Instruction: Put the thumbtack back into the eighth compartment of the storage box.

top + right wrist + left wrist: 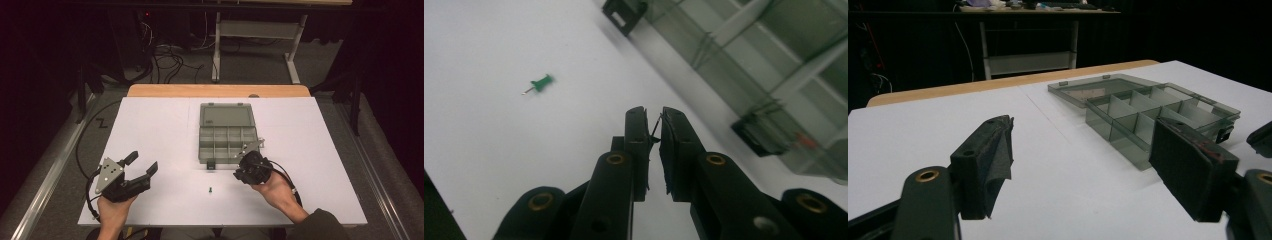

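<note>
A clear grey compartment box (202, 146) lies open mid-table, its lid (226, 116) flat behind it; the left gripper view shows this box (1148, 107) ahead to the right. A green push pin (211, 189) lies loose on the white table in front of it, and in the right gripper view the pin (541, 83) sits at upper left. My right gripper (240, 174) hovers by the box's front right corner, jaws (654, 131) nearly together on a thin dark pin-like sliver. My left gripper (144, 161) rests at the front left, its pads (993, 150) wide apart with nothing between them.
The white table top (160, 130) has a wooden strip (220, 90) along its far edge. Beyond it stand a metal table frame (255, 30) and loose cables (167, 57) on the floor. The box's black latch (624, 12) juts from its front wall.
</note>
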{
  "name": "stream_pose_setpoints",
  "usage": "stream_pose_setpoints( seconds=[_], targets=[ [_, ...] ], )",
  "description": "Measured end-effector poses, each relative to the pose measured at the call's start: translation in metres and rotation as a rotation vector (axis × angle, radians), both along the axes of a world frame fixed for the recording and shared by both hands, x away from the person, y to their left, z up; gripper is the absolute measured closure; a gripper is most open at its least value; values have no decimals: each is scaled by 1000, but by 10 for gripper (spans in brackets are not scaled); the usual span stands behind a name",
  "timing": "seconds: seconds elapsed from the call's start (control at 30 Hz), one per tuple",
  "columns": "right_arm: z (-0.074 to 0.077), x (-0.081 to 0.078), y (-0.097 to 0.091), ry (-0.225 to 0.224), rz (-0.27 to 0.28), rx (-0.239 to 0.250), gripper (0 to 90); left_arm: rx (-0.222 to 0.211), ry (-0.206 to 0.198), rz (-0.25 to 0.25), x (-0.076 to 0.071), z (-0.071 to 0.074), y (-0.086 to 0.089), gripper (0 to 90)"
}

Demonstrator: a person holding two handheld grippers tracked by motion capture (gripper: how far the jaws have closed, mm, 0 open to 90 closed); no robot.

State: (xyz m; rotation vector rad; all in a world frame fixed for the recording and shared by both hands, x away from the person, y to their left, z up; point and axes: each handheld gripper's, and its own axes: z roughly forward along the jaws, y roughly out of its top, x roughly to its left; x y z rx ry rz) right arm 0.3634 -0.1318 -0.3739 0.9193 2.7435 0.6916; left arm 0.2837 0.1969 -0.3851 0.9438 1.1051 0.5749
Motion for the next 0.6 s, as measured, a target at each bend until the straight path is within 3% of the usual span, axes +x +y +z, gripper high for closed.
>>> stream_pose_setpoints(
  seconds=[0.33,0.6],
  targets=[
    [25,23,-29,-37,-90,16,846,11,11,-24,1,-2,-3,257],
    [26,37,-37,-18,-134,28,846,10,16,-26,2,-3,-3,257]
  ],
)
